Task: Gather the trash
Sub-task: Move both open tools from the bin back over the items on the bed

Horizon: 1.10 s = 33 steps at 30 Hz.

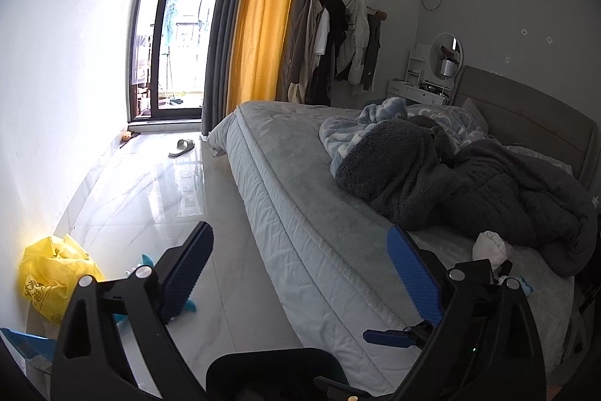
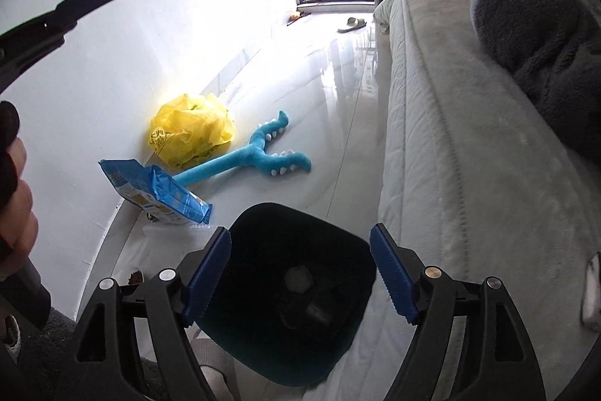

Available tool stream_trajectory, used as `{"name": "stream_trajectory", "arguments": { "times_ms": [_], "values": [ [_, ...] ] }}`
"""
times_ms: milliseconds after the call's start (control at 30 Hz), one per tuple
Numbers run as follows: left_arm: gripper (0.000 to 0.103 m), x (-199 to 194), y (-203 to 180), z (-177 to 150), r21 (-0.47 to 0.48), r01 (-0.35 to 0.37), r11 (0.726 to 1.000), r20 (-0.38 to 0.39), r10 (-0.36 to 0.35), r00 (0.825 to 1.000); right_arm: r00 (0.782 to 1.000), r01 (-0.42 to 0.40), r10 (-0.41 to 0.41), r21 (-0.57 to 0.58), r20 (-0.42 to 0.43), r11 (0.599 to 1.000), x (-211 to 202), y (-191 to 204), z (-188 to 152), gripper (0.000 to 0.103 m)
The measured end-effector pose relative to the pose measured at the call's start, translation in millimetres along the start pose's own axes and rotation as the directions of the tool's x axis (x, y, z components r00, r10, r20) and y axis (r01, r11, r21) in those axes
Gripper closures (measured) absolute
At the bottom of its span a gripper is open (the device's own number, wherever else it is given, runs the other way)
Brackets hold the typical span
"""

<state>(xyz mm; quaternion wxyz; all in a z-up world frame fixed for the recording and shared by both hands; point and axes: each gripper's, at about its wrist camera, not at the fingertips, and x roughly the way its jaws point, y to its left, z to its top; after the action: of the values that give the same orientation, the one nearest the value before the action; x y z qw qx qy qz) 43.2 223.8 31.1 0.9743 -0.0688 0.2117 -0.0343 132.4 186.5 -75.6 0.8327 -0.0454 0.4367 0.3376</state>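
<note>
The right gripper (image 2: 300, 273) tilts down over a dark bin (image 2: 289, 292), jaws apart and empty. The left gripper (image 1: 300, 269) points across the bed (image 1: 319, 213), jaws wide apart, empty. The bin's contents are too dim to identify.

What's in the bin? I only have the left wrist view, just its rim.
Observer: The right wrist view looks straight into the bin. A pale crumpled wad lies at the bottom.
Operator: Right jaws holding anything?
Observer: No. The right gripper is open above the bin, with nothing between its pads.
Operator: Blue thing half hidden behind my left finger?
Observer: A forked plush toy with white nubs, flat on the floor beside the yellow bag.
</note>
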Motion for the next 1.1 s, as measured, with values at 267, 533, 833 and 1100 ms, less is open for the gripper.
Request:
{"name": "stream_trajectory", "arguments": {
  "times_ms": [267, 533, 833, 1100],
  "values": [
    [0.005, 9, -32, 2, 0.013, 0.013, 1.000, 0.000, -0.013, 1.000, 0.992, 0.067, -0.073, 0.061, 0.101, 0.996, -41, -39, -3, 0.017],
    [0.005, 23, -63, -4, 0.050, 0.026, 0.998, -0.027, -0.025, 0.999, 0.981, 0.141, -0.156, 0.131, 0.114, 0.981, -65, -74, -15, 0.013],
    [0.005, 41, -90, -13, 0.067, 0.021, 0.998, -0.071, -0.017, 0.997, 0.964, 0.209, -0.232, 0.167, 0.133, 0.964, -92, -102, -31, 0.005],
    [0.005, 53, -119, -17, 0.081, 0.036, 0.996, -0.094, -0.028, 0.995, 0.939, 0.277, -0.312, 0.220, 0.144, 0.935, -115, -129, -46, 0.004]
  ]
}}
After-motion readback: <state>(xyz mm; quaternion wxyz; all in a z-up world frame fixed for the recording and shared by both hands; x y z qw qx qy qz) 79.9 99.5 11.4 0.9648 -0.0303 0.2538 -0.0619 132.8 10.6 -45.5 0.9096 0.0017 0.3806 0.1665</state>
